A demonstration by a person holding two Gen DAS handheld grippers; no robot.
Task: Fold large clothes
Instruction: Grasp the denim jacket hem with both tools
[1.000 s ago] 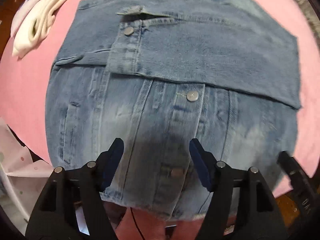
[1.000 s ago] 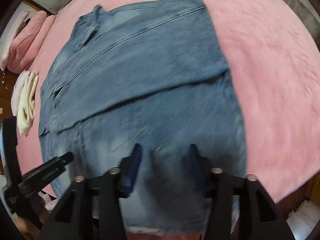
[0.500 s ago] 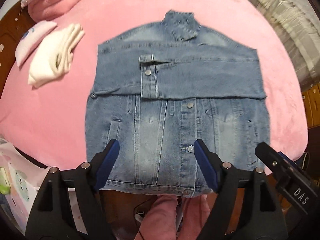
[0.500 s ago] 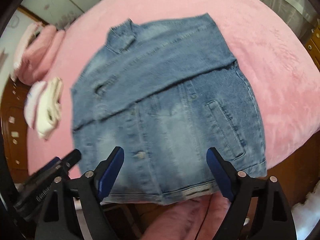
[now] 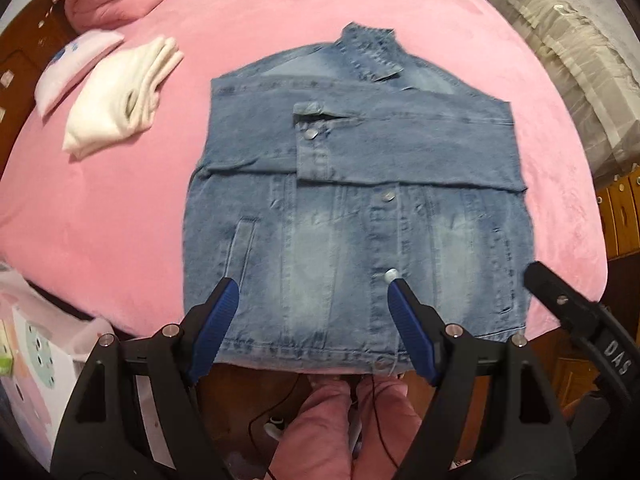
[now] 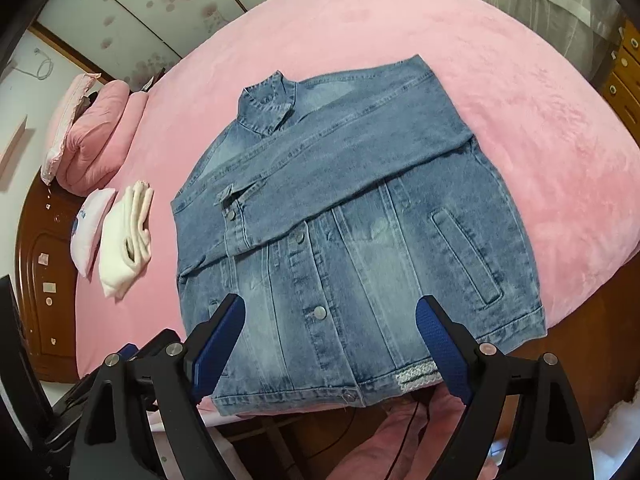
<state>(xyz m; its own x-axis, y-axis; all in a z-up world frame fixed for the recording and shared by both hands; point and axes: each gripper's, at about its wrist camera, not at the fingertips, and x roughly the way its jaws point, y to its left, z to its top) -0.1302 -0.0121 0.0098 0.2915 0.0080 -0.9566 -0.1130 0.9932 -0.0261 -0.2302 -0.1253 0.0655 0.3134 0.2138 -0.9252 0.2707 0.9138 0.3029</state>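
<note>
Both grippers – left (image 5: 312, 304) and right (image 6: 330, 320) – now hang wide and empty, pulled back from the jacket (image 5: 360, 216) – sleeves crossed, hem fold next

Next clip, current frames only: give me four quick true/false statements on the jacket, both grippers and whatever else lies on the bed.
1. The denim jacket lies front up on the pink bed. True.
2. The left gripper is clamped on the hem. False: it is open, holding nothing.
3. The sleeves are folded across the chest. True.
4. The right gripper holds the folded white garment. False: it is open and empty; that garment lies on the bed beside the jacket.
</note>
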